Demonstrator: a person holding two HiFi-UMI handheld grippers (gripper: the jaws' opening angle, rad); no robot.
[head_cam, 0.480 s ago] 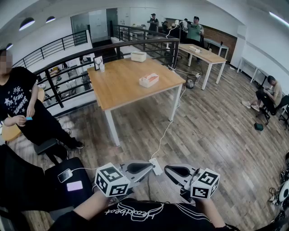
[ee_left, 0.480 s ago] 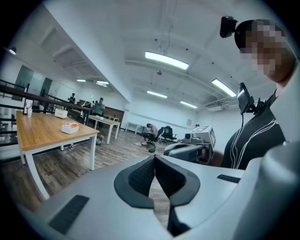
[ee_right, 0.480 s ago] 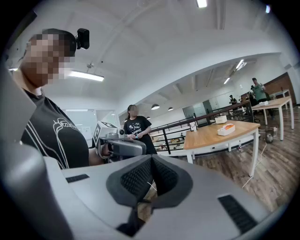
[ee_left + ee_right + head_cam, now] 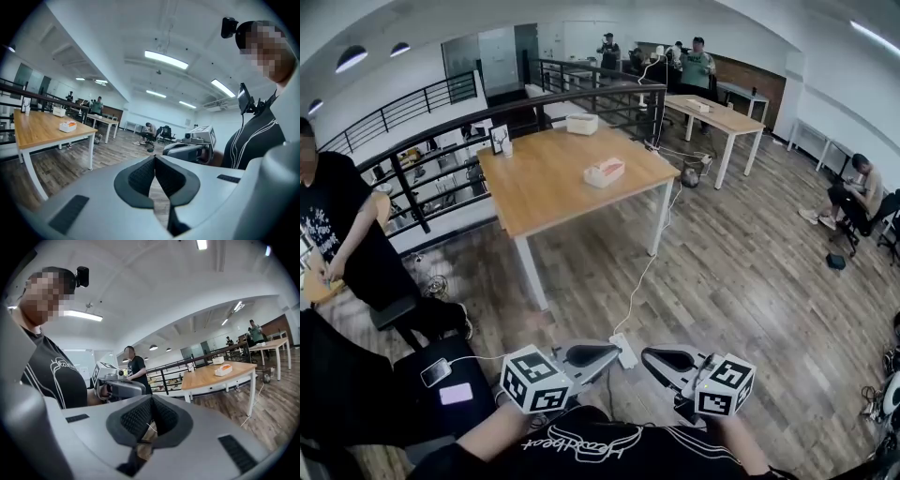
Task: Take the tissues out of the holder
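Down by your waist, you carry the left hand-held gripper (image 4: 611, 352) and the right hand-held gripper (image 4: 649, 356) low and tucked in, their tips turned toward each other. That looks like a carrying posture, not a working one. Each hand-held gripper's own view shows its jaws clenched, pad against pad, with nothing between them. That makes sense with nothing yet in reach to grasp.

The tissue holder (image 4: 604, 172), a white box with an orange-red top, sits on the wooden desk (image 4: 553, 187) well ahead of you across open floor, toward the right side of the desktop. It stands clear of the edge with bare wood around it, so you could come at it from either side. A second white box (image 4: 582, 124) rests near the desk's far edge. It may be another holder, but I can't tell from here.

My judgement is that the task has not begun. You need to walk to the desk first, and both pairs of jaws must part before one can steady the holder while the other pinches a tissue. Mind the power strip (image 4: 625, 349) and its cable on the floor ahead of you.
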